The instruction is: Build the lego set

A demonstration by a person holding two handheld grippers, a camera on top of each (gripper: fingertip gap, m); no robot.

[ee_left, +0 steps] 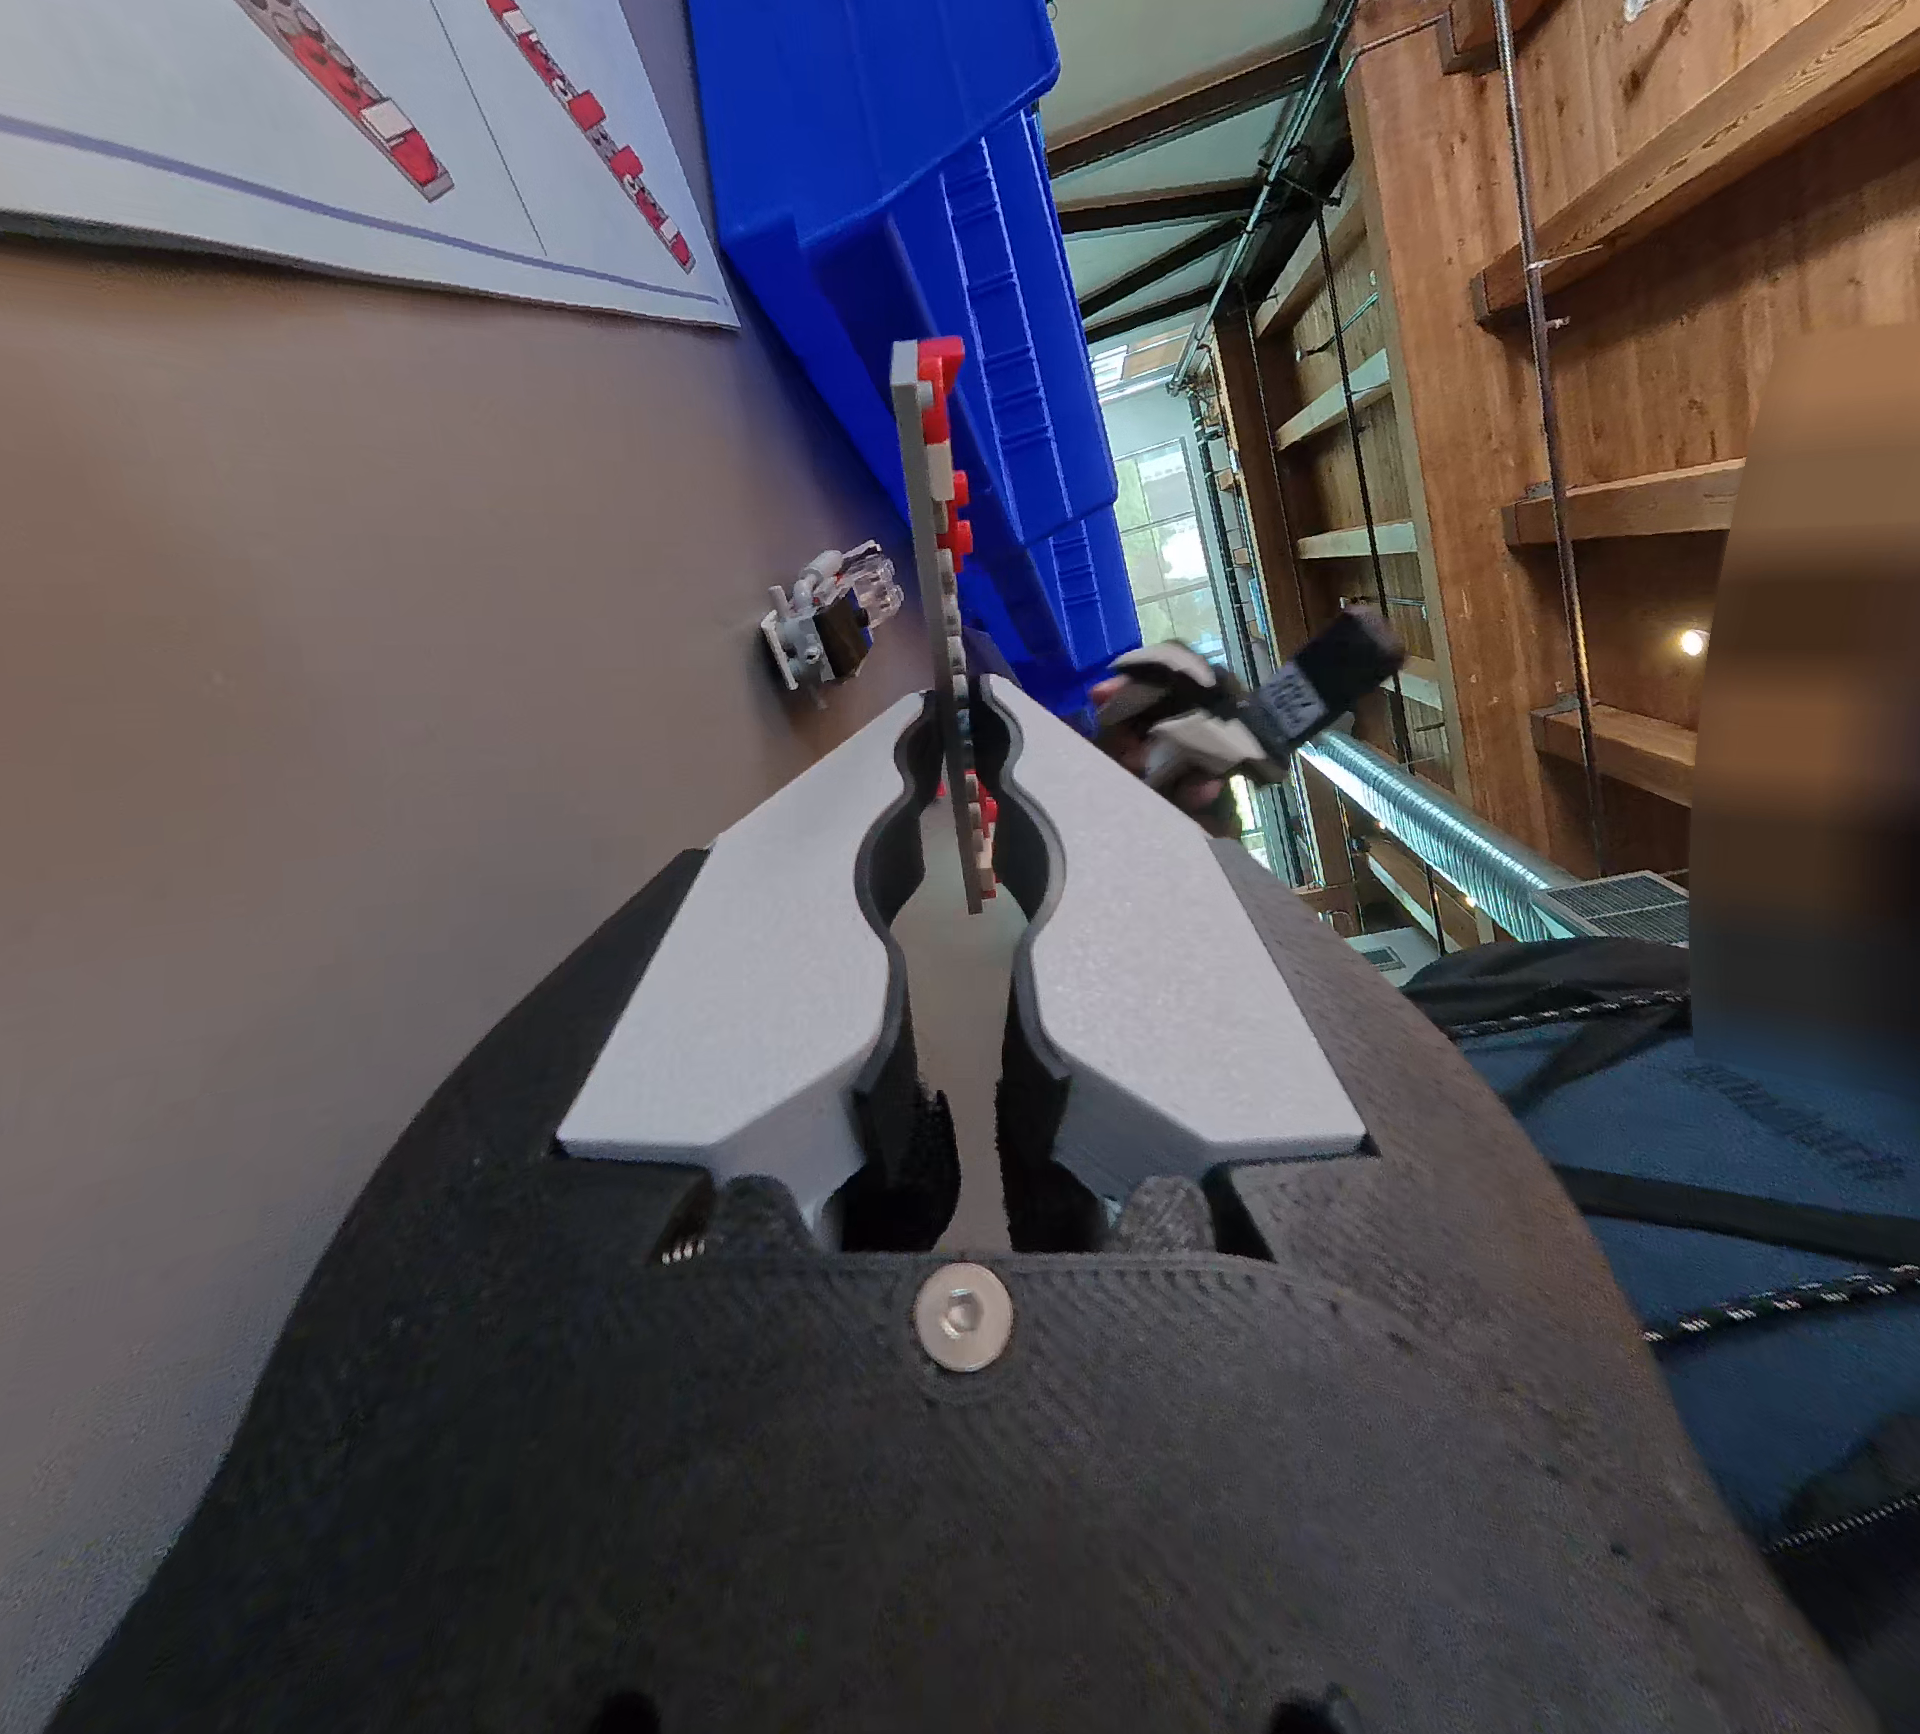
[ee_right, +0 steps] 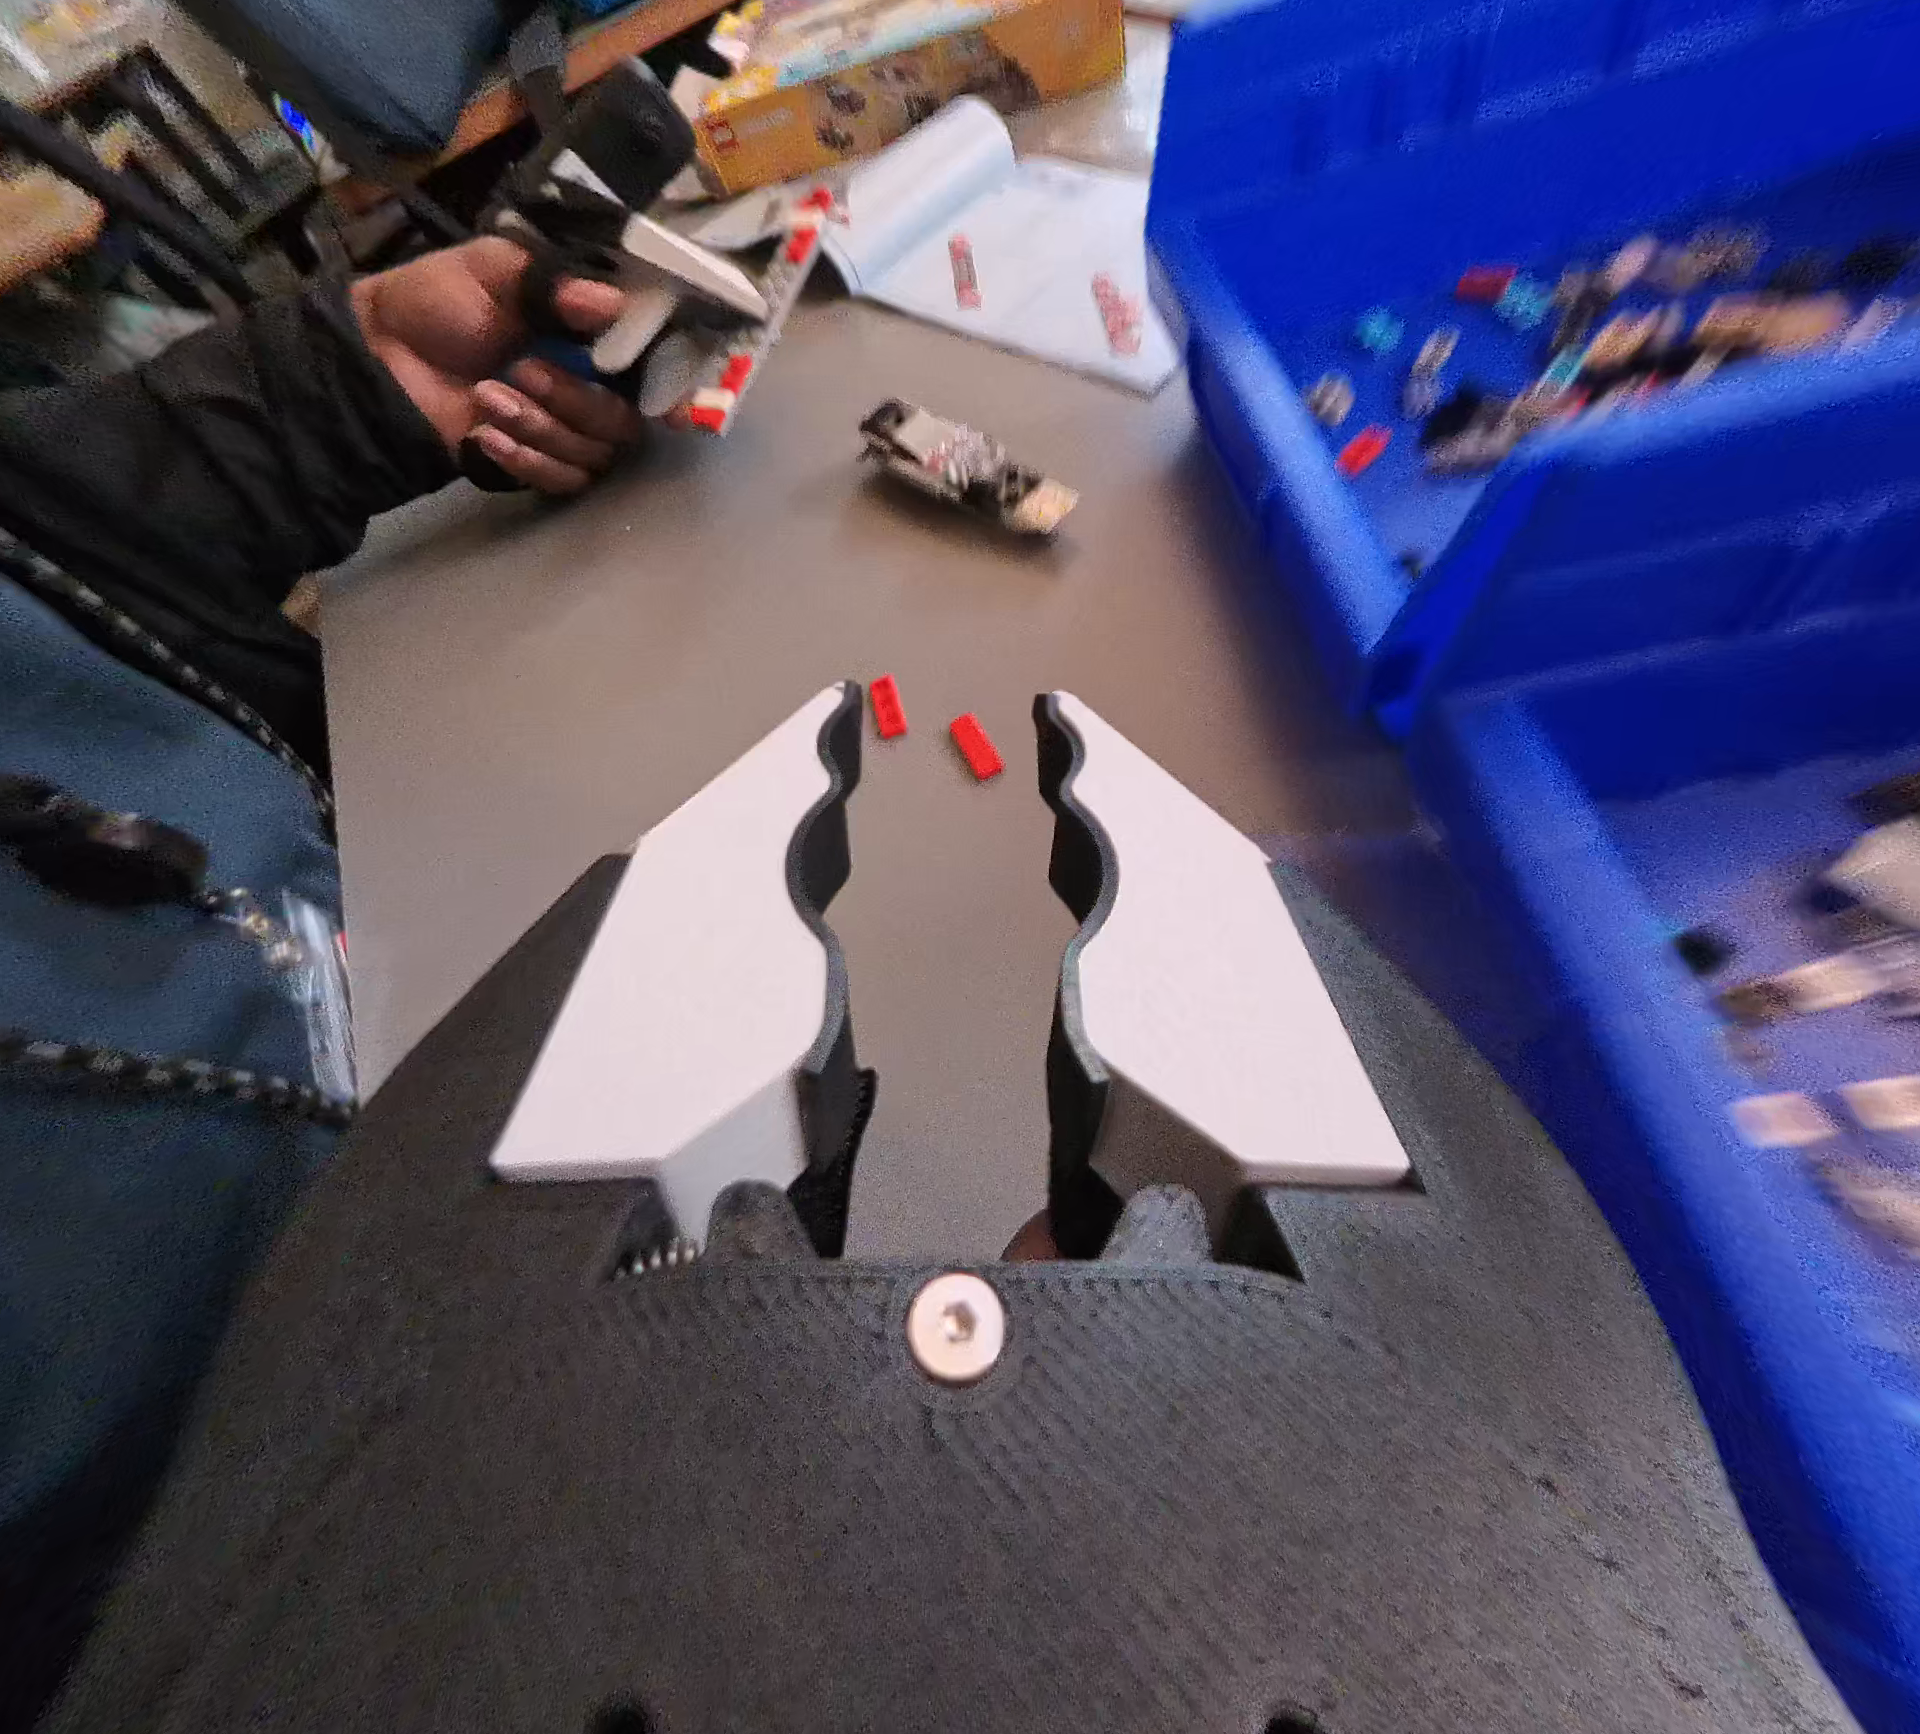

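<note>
Overhead, the left gripper (ee_left: 961,708) clamps a long grey Lego plate (ee_left: 928,541) studded with red and white pieces, held clear of the grey table (ee_right: 644,645). Below, the right gripper (ee_right: 948,708) hovers with fingers spread wide around two small red tiles (ee_right: 975,746), with open tabletop between the blue bins (ee_right: 1558,541) and the table's near edge.

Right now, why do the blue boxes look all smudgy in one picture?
In the right wrist view the blue bins smear from motion blur, while the two red pieces stay fairly sharp; in the left wrist view the bins look crisp but the wide lens bends the edges.
</note>
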